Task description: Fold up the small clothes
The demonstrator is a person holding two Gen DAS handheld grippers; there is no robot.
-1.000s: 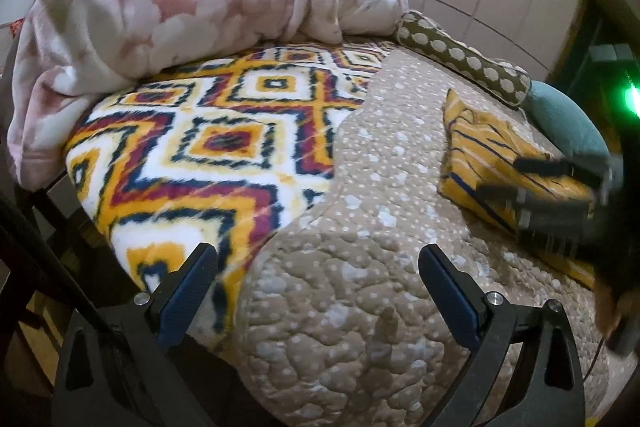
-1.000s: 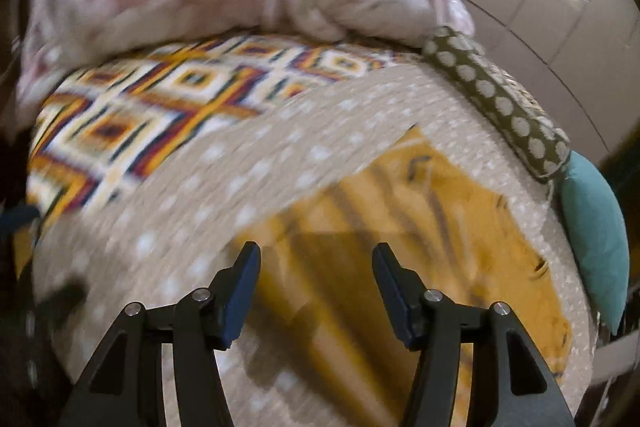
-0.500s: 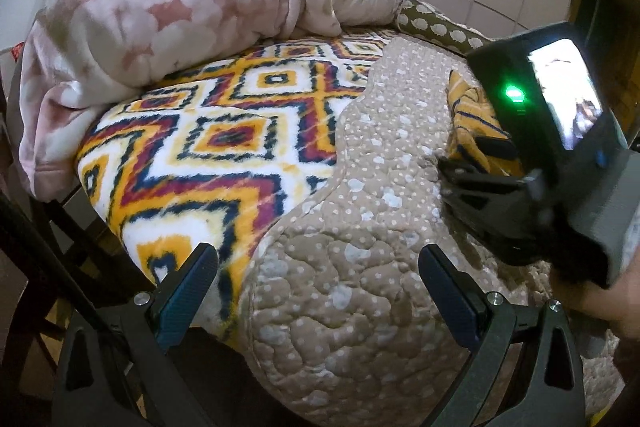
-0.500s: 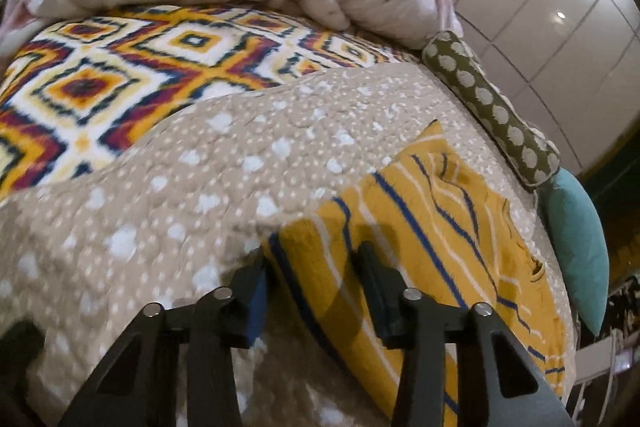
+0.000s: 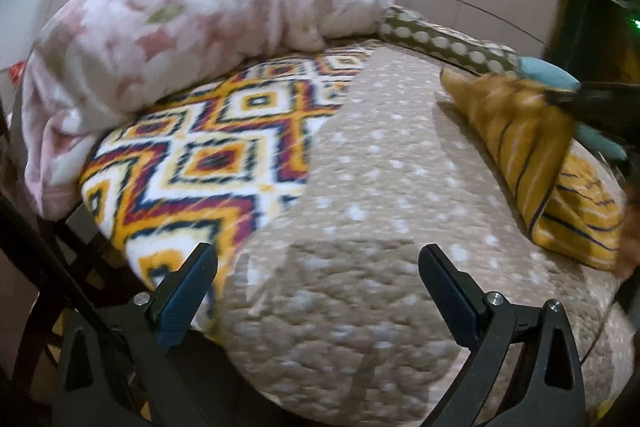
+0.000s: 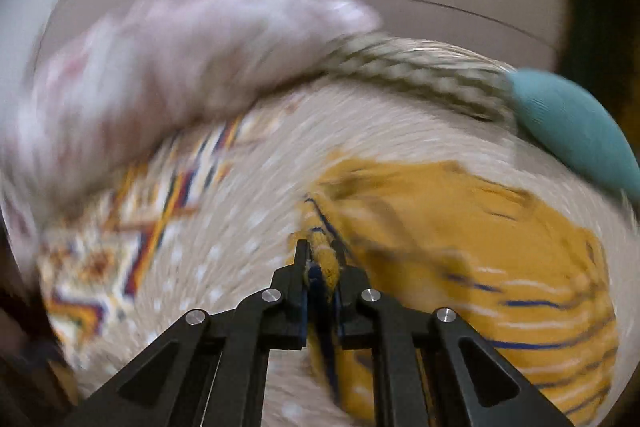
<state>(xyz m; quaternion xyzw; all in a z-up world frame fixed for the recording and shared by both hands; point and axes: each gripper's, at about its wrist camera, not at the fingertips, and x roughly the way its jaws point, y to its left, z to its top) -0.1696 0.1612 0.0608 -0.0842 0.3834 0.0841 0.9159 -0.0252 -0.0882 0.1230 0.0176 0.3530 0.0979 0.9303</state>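
1. My right gripper point(image 6: 322, 259) is closing on a bunched edge of the yellow striped shirt point(image 6: 480, 267); the jaws stand narrow, with a roll of yellow and navy cloth pinched between the pads.
2. The right wrist view is heavily smeared, so I cannot make out how much cloth sits in the pinch, nor which part of the garment it is.
3. The rest of the shirt spreads to the right of my right fingers over the beige dotted quilt point(image 6: 248, 227); its stripes blur into streaks and its lower part is cut off by the frame edge.
4. In the left wrist view the shirt point(image 5: 532, 147) shows at the right side of the bed, one edge lifted into a ridge above the quilt point(image 5: 380, 187); a dark shape at the frame edge hides the top of that ridge, and I can't tell what it is.
5. My left gripper point(image 5: 318, 291) hovers over the near rounded corner of the quilt, jaws wide, nothing between them.
6. The patterned blanket point(image 5: 208, 163) lies left of the quilt, its far part hidden under the pink floral comforter point(image 5: 180, 23).
7. The dotted bolster point(image 5: 448, 43) and teal cushion point(image 5: 548, 75) are partly covered by the raised shirt.
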